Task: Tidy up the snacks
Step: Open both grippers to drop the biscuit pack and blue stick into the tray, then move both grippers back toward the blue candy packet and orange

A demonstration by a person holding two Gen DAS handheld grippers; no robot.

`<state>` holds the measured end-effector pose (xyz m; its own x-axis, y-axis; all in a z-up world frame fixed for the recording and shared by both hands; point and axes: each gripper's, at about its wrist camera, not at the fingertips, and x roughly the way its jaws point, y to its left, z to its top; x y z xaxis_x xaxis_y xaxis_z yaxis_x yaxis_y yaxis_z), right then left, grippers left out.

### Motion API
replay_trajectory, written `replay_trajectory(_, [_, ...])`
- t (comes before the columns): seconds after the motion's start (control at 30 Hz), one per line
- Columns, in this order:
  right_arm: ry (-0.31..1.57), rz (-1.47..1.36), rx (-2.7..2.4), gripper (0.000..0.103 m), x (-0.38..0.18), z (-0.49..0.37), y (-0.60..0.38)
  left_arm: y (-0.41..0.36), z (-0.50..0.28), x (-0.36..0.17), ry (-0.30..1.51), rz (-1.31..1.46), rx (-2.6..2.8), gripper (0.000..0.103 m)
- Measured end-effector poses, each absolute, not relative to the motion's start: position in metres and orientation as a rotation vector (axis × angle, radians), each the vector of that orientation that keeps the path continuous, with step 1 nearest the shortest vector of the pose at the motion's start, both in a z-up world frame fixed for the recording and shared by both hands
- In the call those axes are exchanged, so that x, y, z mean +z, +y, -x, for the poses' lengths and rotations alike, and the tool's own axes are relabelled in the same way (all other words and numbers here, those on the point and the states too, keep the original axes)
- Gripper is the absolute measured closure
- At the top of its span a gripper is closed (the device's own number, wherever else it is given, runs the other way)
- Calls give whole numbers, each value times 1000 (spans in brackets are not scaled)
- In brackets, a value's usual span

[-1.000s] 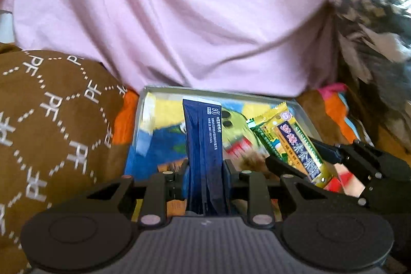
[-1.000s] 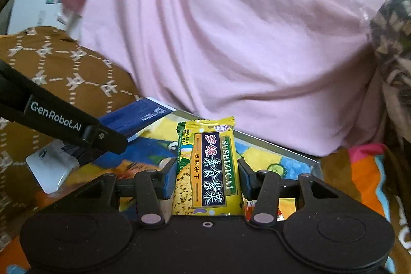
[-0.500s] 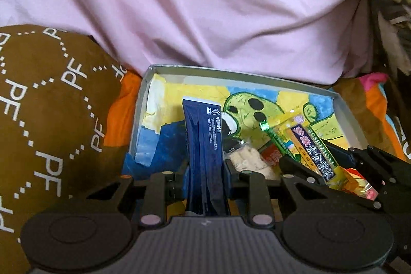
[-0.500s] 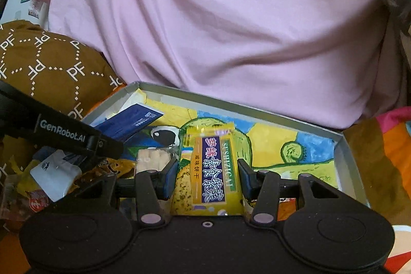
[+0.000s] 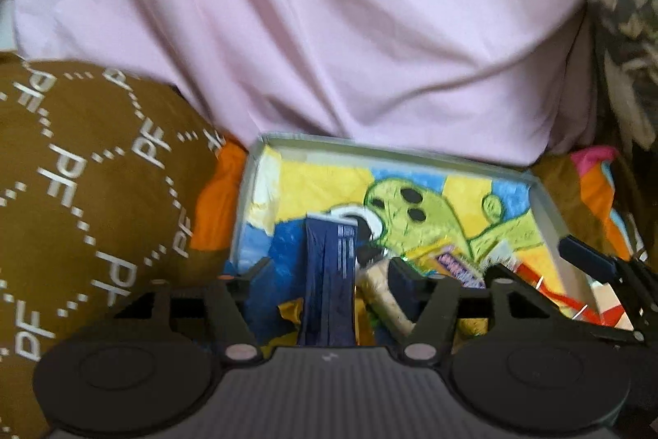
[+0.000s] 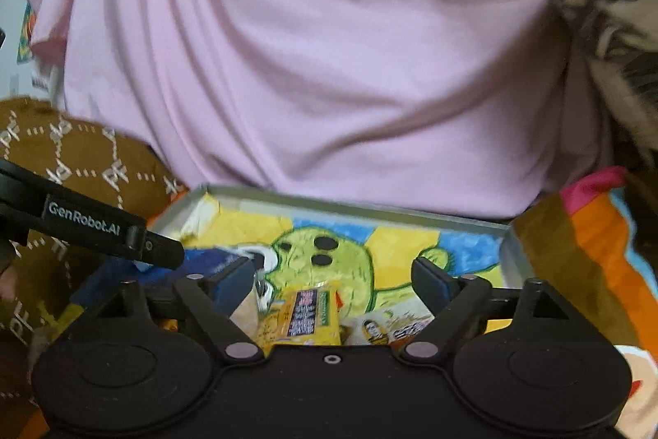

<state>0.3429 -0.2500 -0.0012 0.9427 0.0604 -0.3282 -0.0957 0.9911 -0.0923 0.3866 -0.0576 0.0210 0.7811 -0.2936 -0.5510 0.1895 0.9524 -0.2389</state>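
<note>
A shallow grey tray (image 5: 370,145) with a green cartoon print lies ahead of both grippers. My left gripper (image 5: 329,270) hovers over its near left part with jaws opening. The dark blue packet (image 5: 329,274) stands between them, with a gap on each side. My right gripper (image 6: 333,278) is over the tray's (image 6: 349,201) near middle, its jaws also opening wide. The yellow snack packet (image 6: 308,315) lies loose below them among other wrapped snacks. In the left wrist view the yellow packet (image 5: 452,260) and the right gripper's finger (image 5: 592,264) show at the right.
A brown cushion (image 5: 82,192) with a white letter print presses against the tray's left side. Pink cloth (image 5: 329,27) hangs behind the tray. An orange patterned blanket (image 6: 596,254) lies to the right. A beige wrapped snack (image 5: 382,291) and a white packet (image 6: 395,328) sit in the tray.
Both grippers moved in over the tray and opened. The left let go of the dark blue packet, the right let go of the yellow packet, which dropped among the snacks.
</note>
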Motion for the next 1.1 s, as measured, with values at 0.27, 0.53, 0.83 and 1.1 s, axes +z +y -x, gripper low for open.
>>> replay_trajectory(0.27, [211, 60, 57, 1, 36, -287, -259, -41, -335, 58, 478, 179, -231, 4])
replay_trajectory(0.53, [134, 66, 75, 1, 66, -222, -253, -19, -273, 86, 405, 180, -216, 0])
replay_trajectory(0.83, [118, 82, 130, 1, 75, -146, -235, 17, -199, 92, 371, 207, -181, 0])
replay_trajectory(1.1, [141, 66, 170, 1, 67, -91, -219, 37, -145, 78, 372, 211, -161, 0])
